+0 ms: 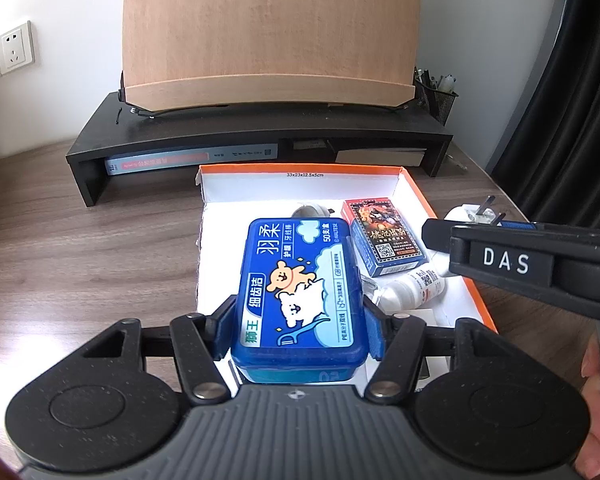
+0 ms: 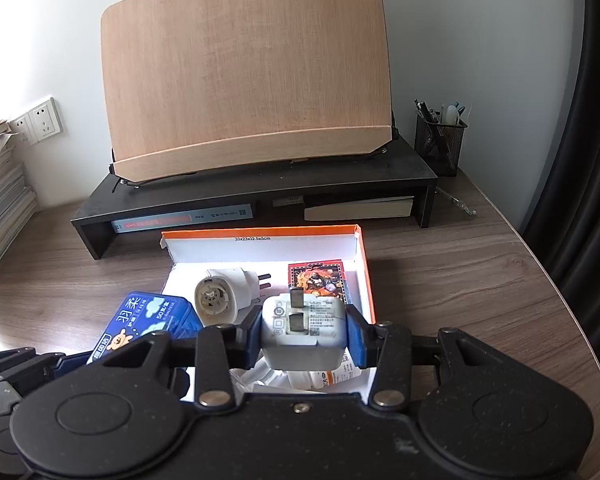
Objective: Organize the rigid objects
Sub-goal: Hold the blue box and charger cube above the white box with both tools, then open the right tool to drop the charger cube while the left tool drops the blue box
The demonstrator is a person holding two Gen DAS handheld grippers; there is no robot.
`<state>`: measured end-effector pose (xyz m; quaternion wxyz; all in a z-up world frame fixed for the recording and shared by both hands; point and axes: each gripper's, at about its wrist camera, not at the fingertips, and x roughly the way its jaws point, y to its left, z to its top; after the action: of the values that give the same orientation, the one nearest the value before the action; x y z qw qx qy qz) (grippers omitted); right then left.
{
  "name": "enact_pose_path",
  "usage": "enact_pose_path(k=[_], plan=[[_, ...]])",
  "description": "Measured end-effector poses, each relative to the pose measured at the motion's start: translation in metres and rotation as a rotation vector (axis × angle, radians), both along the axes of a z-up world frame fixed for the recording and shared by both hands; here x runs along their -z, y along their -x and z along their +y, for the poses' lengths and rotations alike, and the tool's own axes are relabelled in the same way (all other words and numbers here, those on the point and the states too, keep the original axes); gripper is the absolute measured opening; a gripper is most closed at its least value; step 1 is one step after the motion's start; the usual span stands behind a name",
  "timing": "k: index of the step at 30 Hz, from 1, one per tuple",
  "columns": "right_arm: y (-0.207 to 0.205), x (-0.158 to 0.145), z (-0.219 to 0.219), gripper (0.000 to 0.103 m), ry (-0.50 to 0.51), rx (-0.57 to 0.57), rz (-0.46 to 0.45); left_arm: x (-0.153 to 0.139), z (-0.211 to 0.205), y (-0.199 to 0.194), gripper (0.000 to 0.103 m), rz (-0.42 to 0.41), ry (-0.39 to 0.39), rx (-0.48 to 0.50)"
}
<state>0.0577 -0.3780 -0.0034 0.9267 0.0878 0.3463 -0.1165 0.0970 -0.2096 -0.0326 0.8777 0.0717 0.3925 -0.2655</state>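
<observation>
My left gripper (image 1: pixel 298 326) is shut on a blue floss-pick case (image 1: pixel 300 292) and holds it over the white-lined orange box (image 1: pixel 300 186). My right gripper (image 2: pixel 304 334) is shut on a white wall charger (image 2: pixel 304 332), prongs up, above the box (image 2: pixel 260 248); the charger also shows in the left wrist view (image 1: pixel 466 214). In the box lie a card pack (image 1: pixel 384 236), a small white bottle (image 1: pixel 412 286) and a round white plug adapter (image 2: pixel 220 294). The blue case also shows in the right wrist view (image 2: pixel 148 320).
A black monitor riser (image 2: pixel 260 188) stands behind the box with a wooden book stand (image 2: pixel 244 68) on it and books beneath. A mesh pen holder (image 2: pixel 440 140) is at the back right. A paper stack (image 2: pixel 0 192) is at the left. Wall sockets (image 2: pixel 40 120) are on the wall.
</observation>
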Motion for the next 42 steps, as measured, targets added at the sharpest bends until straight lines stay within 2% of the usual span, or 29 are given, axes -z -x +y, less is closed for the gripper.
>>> enact_pose_path(k=[20,31,38,42], plan=[[0.000,0.000,0.001,0.051,0.011,0.003,-0.004,-0.001,0.000,0.003,0.062,-0.005,0.000,0.008],[0.006,-0.005,-0.005,0.054,0.027,0.035,-0.021,0.001,-0.002,0.003,0.064,0.020,0.008,0.027],[0.021,-0.013,-0.007,0.054,0.037,0.049,-0.048,-0.005,-0.002,0.009,0.070,0.008,0.019,0.022],[0.034,-0.023,-0.010,0.058,0.042,0.049,-0.073,-0.016,0.000,0.015,0.079,-0.016,0.021,-0.004]])
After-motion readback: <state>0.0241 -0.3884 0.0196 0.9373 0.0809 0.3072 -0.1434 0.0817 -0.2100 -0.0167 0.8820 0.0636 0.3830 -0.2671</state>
